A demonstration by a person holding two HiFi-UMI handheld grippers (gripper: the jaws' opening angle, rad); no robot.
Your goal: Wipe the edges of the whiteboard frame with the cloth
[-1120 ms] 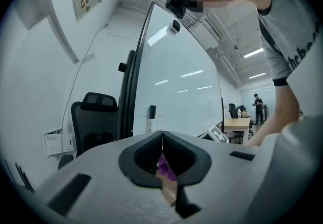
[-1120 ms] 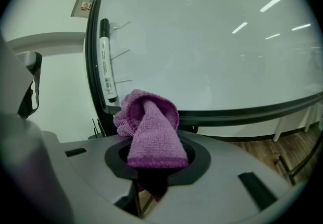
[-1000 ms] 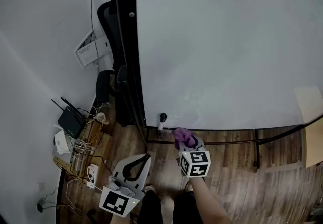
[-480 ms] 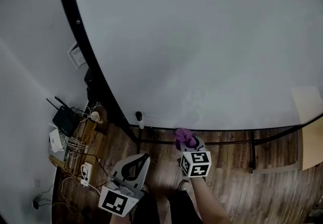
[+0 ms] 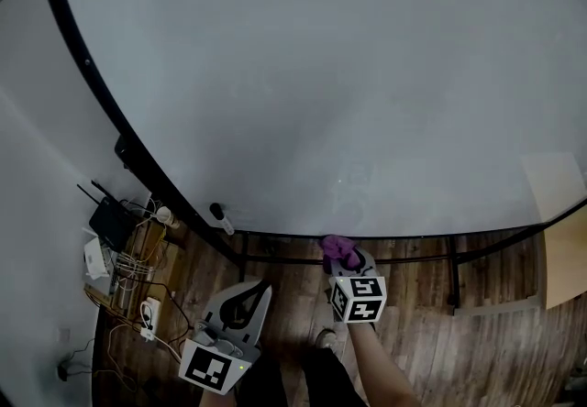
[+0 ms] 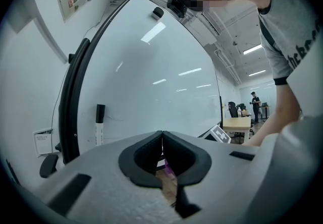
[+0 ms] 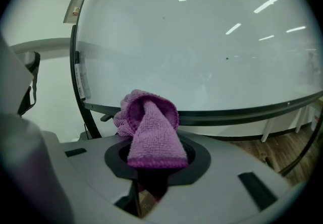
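A large whiteboard (image 5: 321, 75) with a black frame (image 5: 101, 112) fills most of the head view. My right gripper (image 5: 341, 257) is shut on a purple cloth (image 5: 336, 249) just below the board's bottom edge (image 5: 404, 233). In the right gripper view the cloth (image 7: 149, 129) bulges out of the jaws, with the bottom frame rail (image 7: 237, 113) a little beyond it. My left gripper (image 5: 249, 293) hangs lower left, shut and holding nothing, away from the board. Its jaws (image 6: 162, 137) meet in the left gripper view, facing the board's left frame edge (image 6: 70, 97).
A marker (image 5: 219, 215) clings near the board's lower left corner. Against the wall at left lie a router (image 5: 107, 222), cables and a power strip (image 5: 147, 315). The board stand's bar (image 5: 404, 259) crosses over the wooden floor (image 5: 440, 341). A light desk corner (image 5: 558, 222) shows at right.
The view has swung to the right along the board, so the left frame edge and marker slid left in the picture. Both grippers keep their places, the cloth still held.
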